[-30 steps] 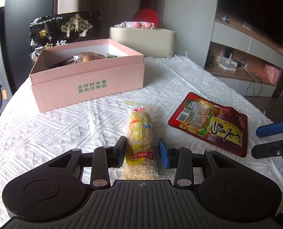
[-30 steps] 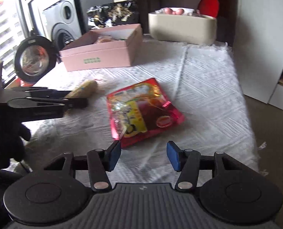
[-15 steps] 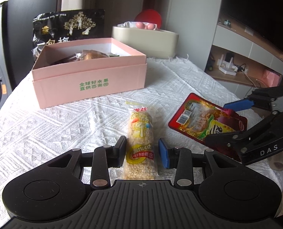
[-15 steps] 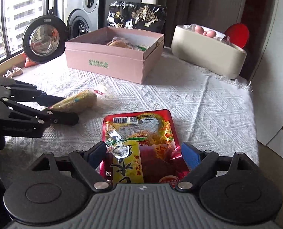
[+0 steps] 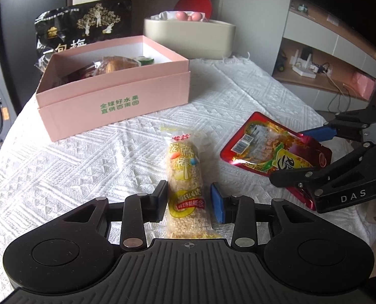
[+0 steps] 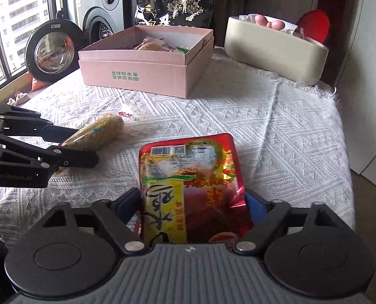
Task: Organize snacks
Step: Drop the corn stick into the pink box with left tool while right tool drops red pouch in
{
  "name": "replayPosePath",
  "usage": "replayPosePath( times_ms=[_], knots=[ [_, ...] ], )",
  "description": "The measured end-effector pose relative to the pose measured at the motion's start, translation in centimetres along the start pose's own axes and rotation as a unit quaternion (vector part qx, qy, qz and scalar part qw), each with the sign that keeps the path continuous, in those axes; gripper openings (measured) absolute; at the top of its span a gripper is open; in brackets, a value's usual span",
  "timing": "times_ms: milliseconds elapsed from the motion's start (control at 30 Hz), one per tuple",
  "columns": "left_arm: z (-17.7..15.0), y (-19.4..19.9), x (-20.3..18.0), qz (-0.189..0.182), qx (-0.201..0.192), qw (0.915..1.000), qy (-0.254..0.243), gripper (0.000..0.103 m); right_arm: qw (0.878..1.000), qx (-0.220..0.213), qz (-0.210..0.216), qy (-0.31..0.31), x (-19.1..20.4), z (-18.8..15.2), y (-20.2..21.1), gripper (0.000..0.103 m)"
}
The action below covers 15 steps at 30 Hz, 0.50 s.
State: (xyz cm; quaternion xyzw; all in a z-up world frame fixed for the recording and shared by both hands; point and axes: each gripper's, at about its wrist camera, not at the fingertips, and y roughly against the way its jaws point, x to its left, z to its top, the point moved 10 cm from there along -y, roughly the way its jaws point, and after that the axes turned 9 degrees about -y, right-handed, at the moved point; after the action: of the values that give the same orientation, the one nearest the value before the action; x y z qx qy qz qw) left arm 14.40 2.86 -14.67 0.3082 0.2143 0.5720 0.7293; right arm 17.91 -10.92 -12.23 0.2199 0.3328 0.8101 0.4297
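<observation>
We take the pink box (image 5: 117, 96) as our landmark. It stands open on the white-clothed worktop (image 5: 61, 157), with a few wrapped snacks already inside. Behind it leans a black snack bag (image 5: 84, 30), and behind and to its right sits a beige tub (image 5: 190, 38).

In front of the box and to its right lies the red foil pouch (image 6: 188, 177). Our right gripper (image 6: 193, 202) has its fingers set on either side of the pouch's near end, and the foil is buckled between them. We judge they are pressing on it, though the pads are mostly hidden behind the pouch.

Directly in front of the box lies the sesame bar (image 5: 185, 179) in its clear wrapper, lengthwise toward the box. Our left gripper (image 5: 189, 197) straddles the bar's near half with its fingers apart. The left one looks to be at the wrapper and a small gap remains on the right.

The risks, as we see them:
- The foil is slick and only its end is caught, so the pouch may slide out or droop when lifted.
- The bar is brittle, so too hard a squeeze could crush it.
- The bar may roll if only one finger touches first.
- The two grippers are near each other and could collide on the way to the box.
</observation>
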Motion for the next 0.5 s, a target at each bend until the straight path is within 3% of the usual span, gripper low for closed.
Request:
replayPosePath(
  times_ms=[100,300,500],
  knots=[
    [0.1,0.0,0.1,-0.005,0.014,0.9999,0.008,0.04,1.0,-0.01,0.013,0.009,0.9,0.0,1.3,0.073],
    [-0.1,0.2,0.5,-0.005,0.016,0.9997,0.019,0.037,0.999,-0.045,0.024,-0.001,1.3,0.8,4.6,0.07],
    [-0.2,2.3,0.7,-0.046,-0.024,0.9958,0.075,0.035,0.995,-0.097,0.016,-0.01,0.5,2.4,8.5,0.07]
  ],
)
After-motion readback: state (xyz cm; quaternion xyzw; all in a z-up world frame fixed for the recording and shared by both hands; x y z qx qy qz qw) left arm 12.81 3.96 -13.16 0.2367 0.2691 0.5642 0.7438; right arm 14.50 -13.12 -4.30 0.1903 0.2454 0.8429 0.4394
